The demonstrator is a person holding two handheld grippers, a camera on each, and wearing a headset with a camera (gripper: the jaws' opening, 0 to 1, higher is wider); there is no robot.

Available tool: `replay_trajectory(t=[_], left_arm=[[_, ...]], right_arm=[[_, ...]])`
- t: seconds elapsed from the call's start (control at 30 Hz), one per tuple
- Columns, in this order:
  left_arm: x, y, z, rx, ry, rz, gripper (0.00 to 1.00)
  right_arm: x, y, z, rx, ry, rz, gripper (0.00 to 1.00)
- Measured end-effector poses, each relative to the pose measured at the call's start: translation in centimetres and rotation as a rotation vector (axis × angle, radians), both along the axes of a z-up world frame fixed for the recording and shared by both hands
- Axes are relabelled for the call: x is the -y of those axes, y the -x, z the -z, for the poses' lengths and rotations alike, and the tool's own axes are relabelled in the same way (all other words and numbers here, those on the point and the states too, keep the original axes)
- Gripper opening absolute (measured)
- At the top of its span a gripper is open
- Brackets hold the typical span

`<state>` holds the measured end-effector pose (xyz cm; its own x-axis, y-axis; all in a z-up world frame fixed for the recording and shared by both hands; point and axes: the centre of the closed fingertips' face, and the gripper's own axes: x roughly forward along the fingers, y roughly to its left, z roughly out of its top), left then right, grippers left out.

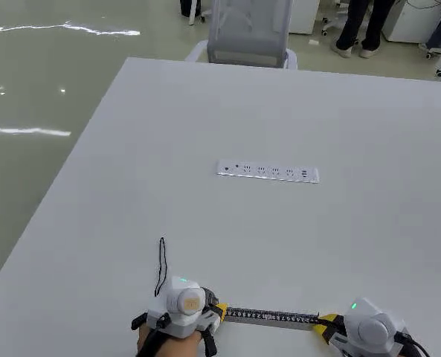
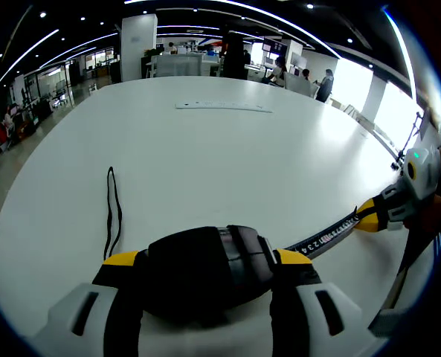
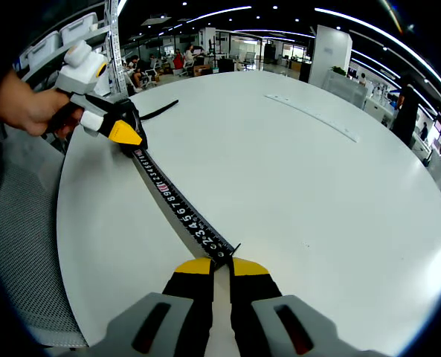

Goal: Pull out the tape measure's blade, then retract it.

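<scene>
The black tape measure case point(image 2: 205, 271) sits between the yellow-tipped jaws of my left gripper point(image 2: 209, 260), which is shut on it; in the head view this gripper point(image 1: 214, 311) is at the table's near edge. Its blade point(image 1: 271, 317) runs right across the table to my right gripper point(image 1: 324, 324). In the right gripper view the numbered blade point(image 3: 177, 210) stretches from the left gripper point(image 3: 120, 128) to my right gripper point(image 3: 222, 262), whose jaws are shut on the blade's end hook. The case's black wrist strap point(image 1: 161, 265) lies on the table.
A white power strip point(image 1: 268, 171) lies mid-table, well beyond both grippers. A grey mesh chair point(image 1: 246, 33) stands at the far edge, and people stand on the floor behind it. The white table point(image 1: 205, 119) has wide bare surface between the strip and the grippers.
</scene>
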<state>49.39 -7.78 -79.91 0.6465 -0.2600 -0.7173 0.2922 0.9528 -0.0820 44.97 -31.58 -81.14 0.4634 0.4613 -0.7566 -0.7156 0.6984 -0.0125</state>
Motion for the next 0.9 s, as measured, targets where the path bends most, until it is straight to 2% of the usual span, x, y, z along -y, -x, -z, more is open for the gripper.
replay_trajectory(t=[0.9], left_arm=[[0.04,0.09,0.11,-0.007,0.001,0.005,0.67]], right_arm=[[-0.91,-0.02,0.08,-0.002,0.006,-0.003,0.06]])
